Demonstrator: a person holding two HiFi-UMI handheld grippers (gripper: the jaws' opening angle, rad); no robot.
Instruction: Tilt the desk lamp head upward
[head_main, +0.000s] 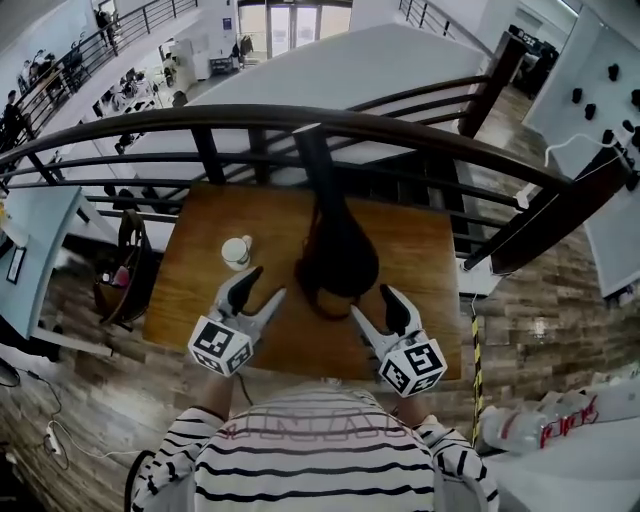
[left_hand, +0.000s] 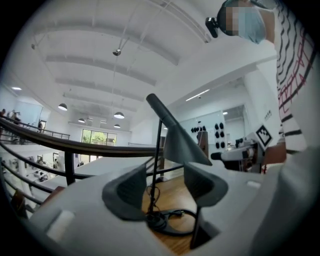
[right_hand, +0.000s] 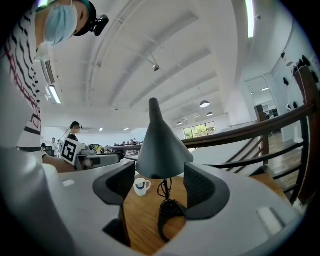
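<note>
1. Nearest to me in the head view is the person's striped shirt (head_main: 315, 460), filling the bottom edge, with both arms reaching forward over a wooden surface (head_main: 195, 290).
2. The left gripper (head_main: 265, 283) sits at the near left of the surface. In the left gripper view its jaws stand apart with nothing between the pads.
3. The right gripper (head_main: 372, 300) sits at the near right. In the right gripper view its jaws also stand wide apart and empty.
4. The desk lamp (head_main: 335, 250) stands on the surface between the two grippers and a little beyond them. I see neither gripper touching it.
5. In the right gripper view the lamp head (right_hand: 161, 147) is a dark grey cone, narrow end up and wide mouth facing down, seen past the gap in the jaws.
6. In the left gripper view the head slopes down to the right from a thin upright stem (left_hand: 159, 155).
7. A dark cord (right_hand: 169, 212) loops round the lamp's foot.
8. A white cup (head_main: 236, 251) stands upright left of the lamp, just beyond the left gripper.
9. A dark curved railing (head_main: 300, 118) runs behind the surface.
</note>
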